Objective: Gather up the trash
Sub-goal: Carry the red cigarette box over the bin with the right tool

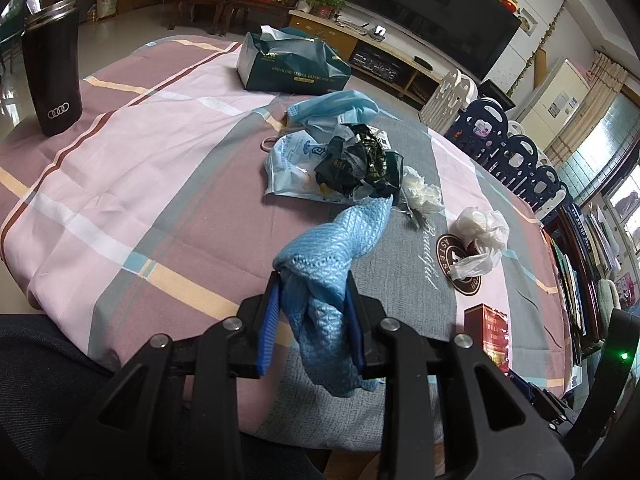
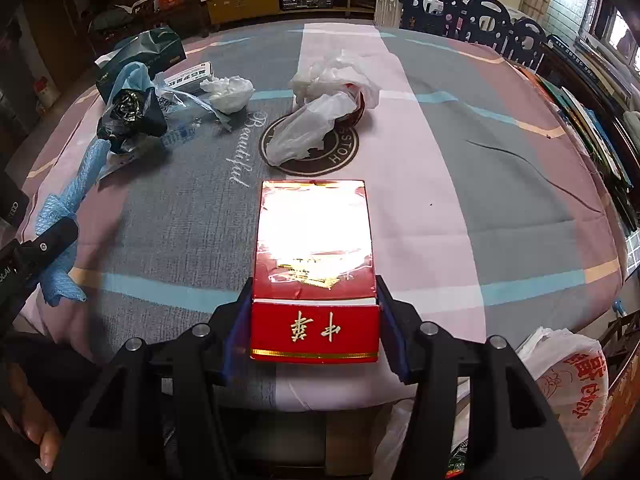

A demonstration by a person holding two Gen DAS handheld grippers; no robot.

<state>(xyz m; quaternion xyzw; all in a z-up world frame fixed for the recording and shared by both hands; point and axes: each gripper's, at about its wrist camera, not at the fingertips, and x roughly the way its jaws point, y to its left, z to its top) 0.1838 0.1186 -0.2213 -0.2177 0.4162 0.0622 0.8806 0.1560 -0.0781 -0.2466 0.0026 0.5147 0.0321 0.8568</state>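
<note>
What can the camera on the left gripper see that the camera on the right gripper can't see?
Only the left wrist view shows the black tumbler standing on the cloth, the big TV, and the left gripper pinching the blue cloth. Only the right wrist view shows the right gripper around the red box, and a white printed bag off the table's edge. Both show the red box, the blue cloth, the dark crumpled wrapper, the white plastic bag, the crumpled tissue and the green tissue pack.
</note>
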